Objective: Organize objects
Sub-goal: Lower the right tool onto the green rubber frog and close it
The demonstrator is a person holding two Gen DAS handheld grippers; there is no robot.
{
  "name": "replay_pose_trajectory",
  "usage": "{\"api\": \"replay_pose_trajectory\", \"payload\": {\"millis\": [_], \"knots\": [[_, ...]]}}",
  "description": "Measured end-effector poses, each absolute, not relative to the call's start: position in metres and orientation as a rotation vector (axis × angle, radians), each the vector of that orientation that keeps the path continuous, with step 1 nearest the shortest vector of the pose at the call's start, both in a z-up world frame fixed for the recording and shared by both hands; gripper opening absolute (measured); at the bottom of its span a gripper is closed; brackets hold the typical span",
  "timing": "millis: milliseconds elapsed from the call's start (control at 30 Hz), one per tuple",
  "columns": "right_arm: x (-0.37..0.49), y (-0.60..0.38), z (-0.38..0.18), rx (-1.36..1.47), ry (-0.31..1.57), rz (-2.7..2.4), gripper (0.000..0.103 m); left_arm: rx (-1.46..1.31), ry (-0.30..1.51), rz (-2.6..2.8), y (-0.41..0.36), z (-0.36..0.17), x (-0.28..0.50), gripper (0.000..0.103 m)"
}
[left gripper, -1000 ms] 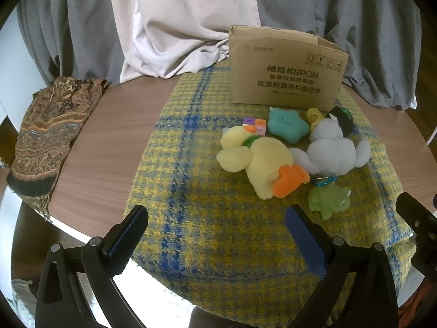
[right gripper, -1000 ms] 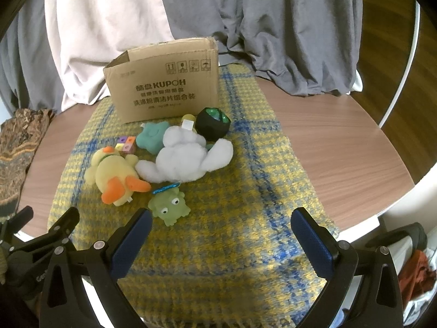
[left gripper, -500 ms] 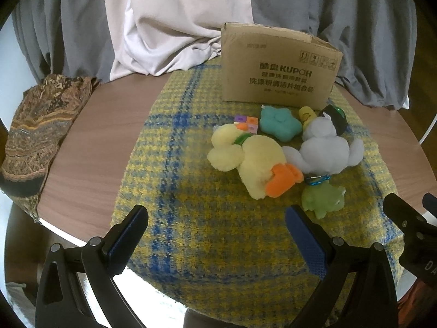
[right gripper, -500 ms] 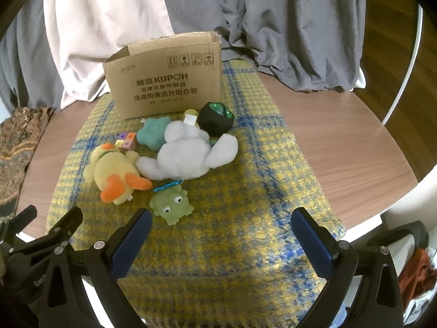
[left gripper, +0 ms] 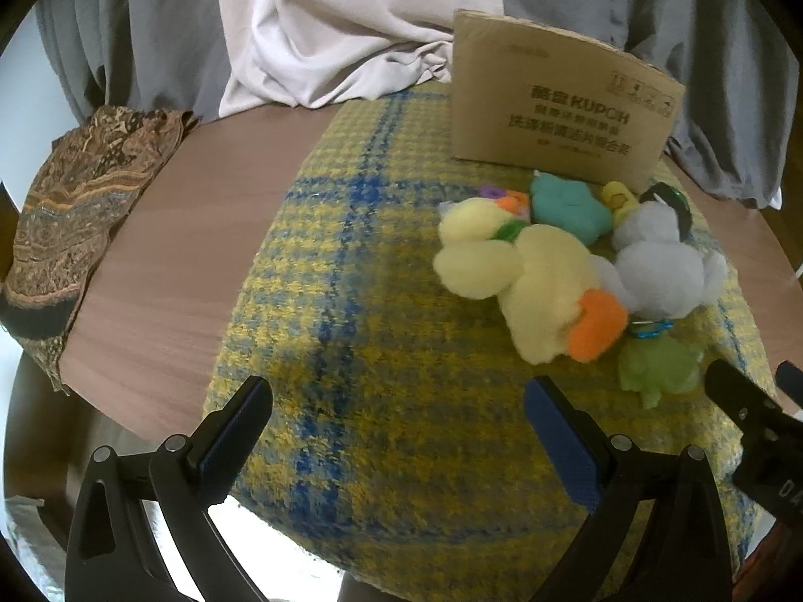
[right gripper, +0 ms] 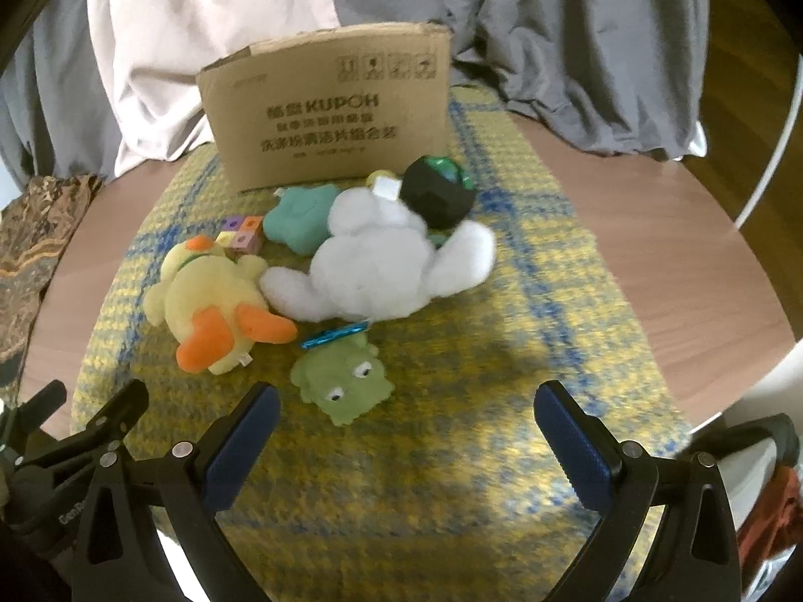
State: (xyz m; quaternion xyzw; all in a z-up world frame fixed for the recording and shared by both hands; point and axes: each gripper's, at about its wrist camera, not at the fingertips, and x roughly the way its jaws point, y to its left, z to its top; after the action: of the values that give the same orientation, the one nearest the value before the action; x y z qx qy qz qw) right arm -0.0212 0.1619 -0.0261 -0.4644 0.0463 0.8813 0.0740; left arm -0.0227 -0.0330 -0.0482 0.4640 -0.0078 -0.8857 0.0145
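Toys lie in a loose cluster on a yellow-and-blue plaid cloth that covers the middle of a round wooden tabletop. Behind the cluster stands a cardboard box, upright, printed face toward the cameras.

Cluster layout, right wrist view:
- Yellow plush duck with orange feet, lying on its side at the left.
- White plush toy at the centre, touching the duck.
- Green frog toy nearest the camera, with a blue clip at its top edge, just in front of the white plush.
- Teal star-shaped toy between the box and the white plush.
- Small coloured cubes beside the duck's head.
- Dark round object with a green top, at the rear right, touching the white plush.

Right gripper: jaws spread wide, holding nothing, positioned above the near cloth edge with the frog just ahead of its left finger.

Left gripper: jaws spread wide, holding nothing, positioned over bare cloth to the left of the cluster. The duck lies ahead and to its right.

A patterned brown fabric lies on the left edge of the tabletop, well apart from the toys. Grey and white drapery hangs behind the tabletop.
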Motion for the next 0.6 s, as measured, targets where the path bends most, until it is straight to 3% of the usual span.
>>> {"api": "replay_pose_trajectory", "payload": {"millis": [367, 600], "knots": [[-0.049, 0.145, -0.058, -1.464, 0.085, 2.650, 0.101, 1.495, -0.034, -2.711, -0.038, -0.069, -0.036, 0.102], [-0.058, 0.143, -0.076, -1.531, 0.106, 2.653, 0.069, 1.514, -0.055, -2.708, -0.034, -0.074, -0.040, 0.102]]}}
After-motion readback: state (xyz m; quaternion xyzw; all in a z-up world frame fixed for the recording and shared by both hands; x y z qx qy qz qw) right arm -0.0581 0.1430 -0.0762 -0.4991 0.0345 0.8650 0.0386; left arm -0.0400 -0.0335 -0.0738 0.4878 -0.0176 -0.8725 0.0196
